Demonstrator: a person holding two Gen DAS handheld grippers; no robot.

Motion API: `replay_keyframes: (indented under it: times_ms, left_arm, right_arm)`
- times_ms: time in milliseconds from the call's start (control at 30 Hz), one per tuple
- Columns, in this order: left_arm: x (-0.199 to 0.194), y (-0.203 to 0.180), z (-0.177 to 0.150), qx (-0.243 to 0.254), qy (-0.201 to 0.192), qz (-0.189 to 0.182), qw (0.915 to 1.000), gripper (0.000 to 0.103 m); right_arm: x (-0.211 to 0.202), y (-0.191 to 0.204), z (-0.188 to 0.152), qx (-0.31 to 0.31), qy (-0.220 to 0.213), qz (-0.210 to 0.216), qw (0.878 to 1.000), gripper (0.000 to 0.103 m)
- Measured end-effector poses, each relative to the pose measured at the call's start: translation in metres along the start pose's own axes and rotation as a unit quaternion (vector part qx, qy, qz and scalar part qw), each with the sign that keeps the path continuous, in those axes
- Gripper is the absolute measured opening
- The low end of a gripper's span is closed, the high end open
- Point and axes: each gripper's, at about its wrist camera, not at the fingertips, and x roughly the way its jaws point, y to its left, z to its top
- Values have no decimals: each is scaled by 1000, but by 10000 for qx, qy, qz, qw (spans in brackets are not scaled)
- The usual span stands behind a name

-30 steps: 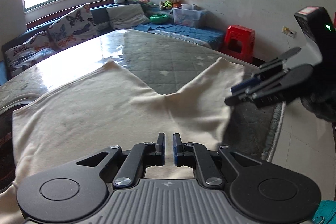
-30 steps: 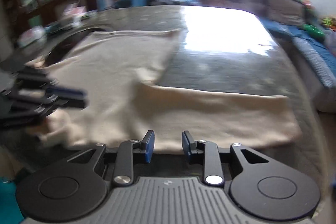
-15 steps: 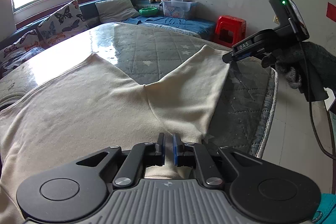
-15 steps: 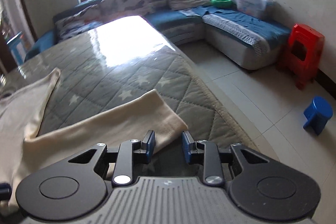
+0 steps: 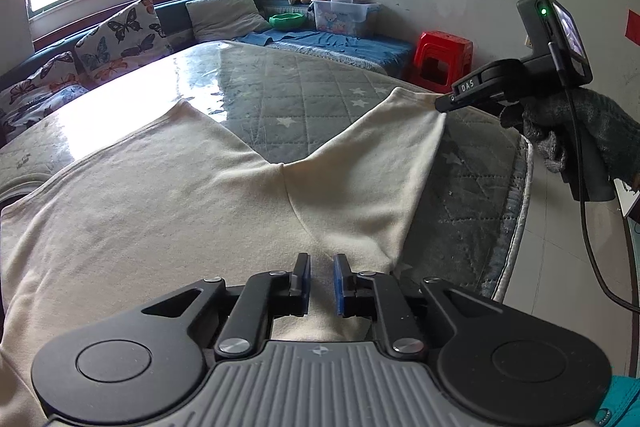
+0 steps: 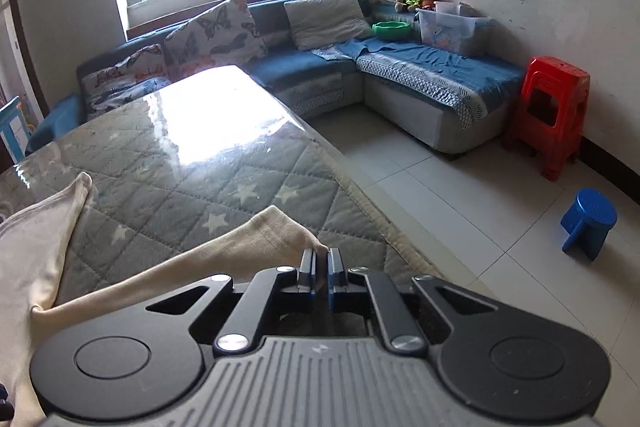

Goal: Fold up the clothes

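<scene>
A cream garment point(image 5: 168, 203) lies spread on a grey quilted table point(image 5: 304, 95), with two legs or sleeves that fork away from me. My left gripper point(image 5: 321, 281) hovers low over the near part of the cloth, its jaws a little apart with nothing between them. My right gripper point(image 6: 321, 267) is shut on the far corner of the right-hand leg point(image 6: 276, 231). In the left wrist view it point(image 5: 444, 105) pinches that corner near the table's right edge.
The table's right edge point(image 5: 524, 187) drops to a tiled floor point(image 6: 460, 195). A blue sofa with cushions point(image 6: 312, 67), a clear storage box point(image 6: 452, 27), a red stool point(image 6: 552, 111) and a small blue stool point(image 6: 588, 223) stand beyond.
My right gripper swung from the near side to the leg's far corner and closed on it. My left gripper's jaws opened slightly and stayed over the near cloth.
</scene>
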Motion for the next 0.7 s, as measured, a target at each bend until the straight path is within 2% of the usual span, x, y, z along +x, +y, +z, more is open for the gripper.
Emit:
replay_keyframes:
  times_ms: [100, 200, 467, 700]
  left_arm:
    - [-3, 1, -1, -30, -25, 16, 10000, 15]
    - [-12, 7, 0, -109, -135, 95, 9998, 25]
    - [-44, 40, -7, -517, -399, 534, 9964, 27]
    - [-76, 73, -32, -1039, -564, 1027, 9877, 28]
  right_arm:
    - [3, 0, -2, 60, 37, 16, 10000, 4]
    - [-15, 6, 7, 66, -164, 195, 9997, 4]
    - [-69, 35, 37, -304, -598, 917, 9935, 4]
    - [-114, 104, 53, -1192, -847, 1835, 9721, 4]
